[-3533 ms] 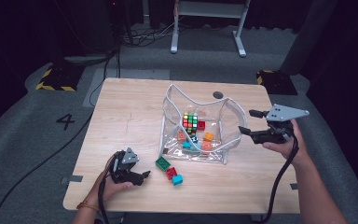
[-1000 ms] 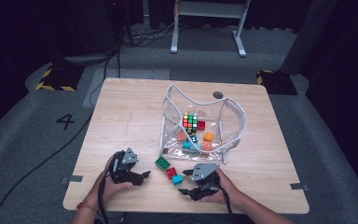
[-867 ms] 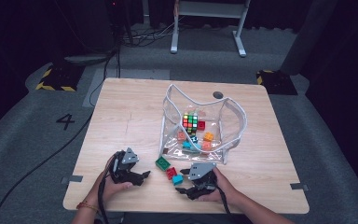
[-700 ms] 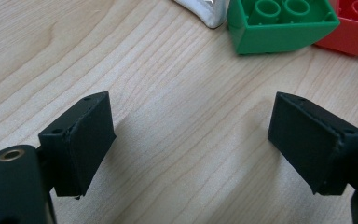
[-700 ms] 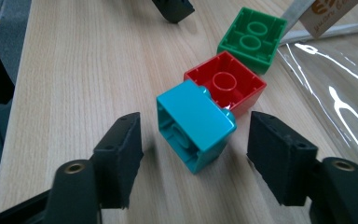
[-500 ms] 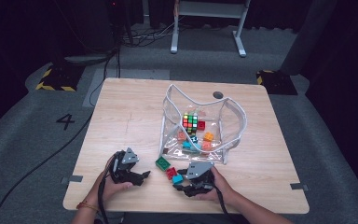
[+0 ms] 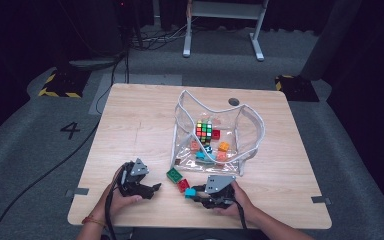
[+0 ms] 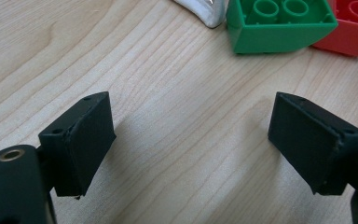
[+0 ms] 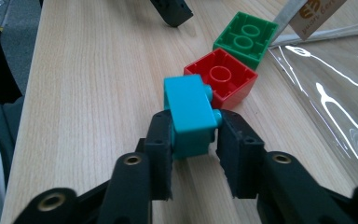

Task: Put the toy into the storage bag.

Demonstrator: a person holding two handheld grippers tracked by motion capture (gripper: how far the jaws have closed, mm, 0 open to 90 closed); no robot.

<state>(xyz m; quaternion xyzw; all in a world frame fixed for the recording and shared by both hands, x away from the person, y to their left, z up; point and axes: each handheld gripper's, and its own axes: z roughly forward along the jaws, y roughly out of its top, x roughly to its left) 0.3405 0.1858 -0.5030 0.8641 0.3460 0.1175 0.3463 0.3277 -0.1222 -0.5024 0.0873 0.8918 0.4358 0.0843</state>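
Note:
A teal brick [image 9: 189,112] lies on its side at the table's front, studs toward one jaw, and my right gripper [image 9: 193,135] is shut on it; the high view shows the same gripper [image 7: 196,192] and brick [image 7: 189,192]. Just beyond the teal brick sit a red brick [image 9: 220,79] and a green brick [image 9: 244,39]. My left gripper [image 8: 196,135] stands open over bare wood, a short way from the green brick [image 8: 279,25] and the red brick [image 8: 354,25]. In the high view it [image 7: 150,190] rests left of the bricks.
A clear plastic bag [image 7: 250,125] with a white rim stands open mid-table, holding a Rubik's cube [image 7: 204,130] and several small bricks. Its clear wall [image 9: 326,93] lies close to the right of my right gripper. The table's front edge [image 7: 200,225] is near both hands.
My right gripper has come from the table's right side, beside the bag, down to the front and has shut on the teal brick. The left gripper has stayed in place.

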